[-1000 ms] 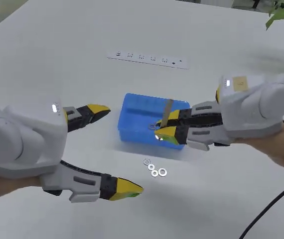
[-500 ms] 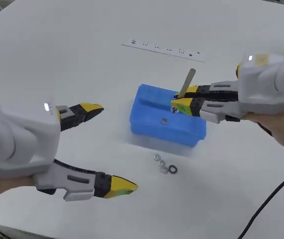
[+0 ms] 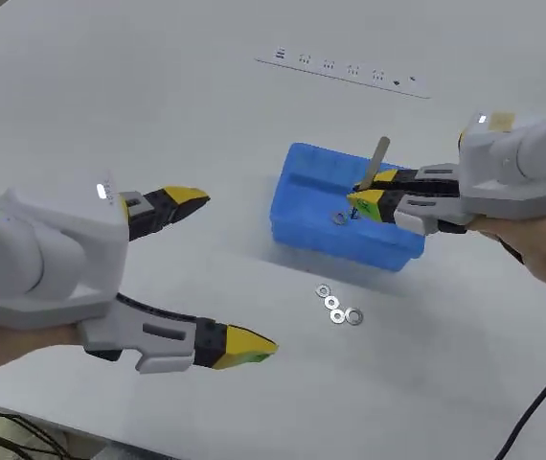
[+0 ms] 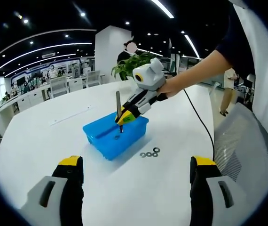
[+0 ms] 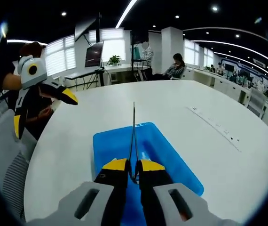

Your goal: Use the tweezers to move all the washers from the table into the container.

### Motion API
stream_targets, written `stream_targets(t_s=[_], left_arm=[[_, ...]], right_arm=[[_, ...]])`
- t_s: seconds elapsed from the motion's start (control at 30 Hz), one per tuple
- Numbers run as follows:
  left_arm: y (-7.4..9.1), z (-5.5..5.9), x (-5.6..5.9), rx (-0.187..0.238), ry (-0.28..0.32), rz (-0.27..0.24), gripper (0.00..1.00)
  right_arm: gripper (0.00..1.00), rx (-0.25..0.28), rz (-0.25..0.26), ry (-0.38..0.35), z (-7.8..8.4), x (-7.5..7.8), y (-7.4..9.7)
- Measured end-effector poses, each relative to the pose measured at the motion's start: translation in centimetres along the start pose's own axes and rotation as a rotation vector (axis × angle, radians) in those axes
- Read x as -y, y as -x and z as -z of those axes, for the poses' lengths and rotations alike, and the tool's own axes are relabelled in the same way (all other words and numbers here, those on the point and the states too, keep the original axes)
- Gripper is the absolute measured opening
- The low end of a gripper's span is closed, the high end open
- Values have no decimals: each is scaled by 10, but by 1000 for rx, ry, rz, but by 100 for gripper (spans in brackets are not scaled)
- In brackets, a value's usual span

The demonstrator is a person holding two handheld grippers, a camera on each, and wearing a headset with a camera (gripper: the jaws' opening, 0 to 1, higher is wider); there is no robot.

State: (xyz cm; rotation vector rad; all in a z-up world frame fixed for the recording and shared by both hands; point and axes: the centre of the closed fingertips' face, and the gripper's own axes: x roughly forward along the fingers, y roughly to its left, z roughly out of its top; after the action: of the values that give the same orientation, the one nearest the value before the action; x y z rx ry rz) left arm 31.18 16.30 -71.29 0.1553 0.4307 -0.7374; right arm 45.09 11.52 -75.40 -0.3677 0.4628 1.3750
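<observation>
A blue container point(image 3: 388, 240) sits mid-table with one washer point(image 3: 338, 218) lying on its floor. My right gripper point(image 3: 364, 204) hovers over the container's right half, shut on the metal tweezers point(image 3: 377, 160), whose handle points up while the tips hang just above the floor. In the right gripper view the tweezers point(image 5: 134, 132) rise from between the shut jaws point(image 5: 134, 165) over the blue container point(image 5: 110, 150). A short row of washers point(image 3: 338, 309) lies on the table in front of the container. My left gripper point(image 3: 225, 273) is held open at the near left, nothing between its fingers.
A white power strip point(image 3: 350, 72) lies at the far side of the table. A black cable point(image 3: 541, 402) trails off at the near right. In the left gripper view the washers point(image 4: 149, 153) lie ahead of the open jaws point(image 4: 136, 161), beside the container point(image 4: 124, 136).
The washer seen at the tweezers' tips a second ago now lies on the container floor. The right gripper has lifted and turned the tweezers more upright. The head camera has shifted.
</observation>
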Motion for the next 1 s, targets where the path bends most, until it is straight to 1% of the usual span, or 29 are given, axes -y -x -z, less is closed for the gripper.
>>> stream_targets(t_s=[0.2, 0.37, 0.53, 0.67, 0.8, 1.0], left_arm=[[-2, 3, 0, -5, 8, 1, 100], [-2, 3, 1, 0, 15, 1, 100], [-1, 5, 1, -8, 15, 4, 100], [-2, 3, -1, -6, 18, 2, 100], [-3, -1, -1, 6, 21, 1, 100], [-5, -1, 1, 3, 22, 8, 100]], right_arm=[[10, -1, -4, -1, 2, -2, -3], [10, -5, 6, -5, 4, 0, -4], [10, -3, 13, -15, 5, 2, -3], [10, 3, 16, -24, 4, 3, -2], [10, 2, 14, -16, 4, 2, 0], [8, 11, 19, 1, -1, 3, 3]])
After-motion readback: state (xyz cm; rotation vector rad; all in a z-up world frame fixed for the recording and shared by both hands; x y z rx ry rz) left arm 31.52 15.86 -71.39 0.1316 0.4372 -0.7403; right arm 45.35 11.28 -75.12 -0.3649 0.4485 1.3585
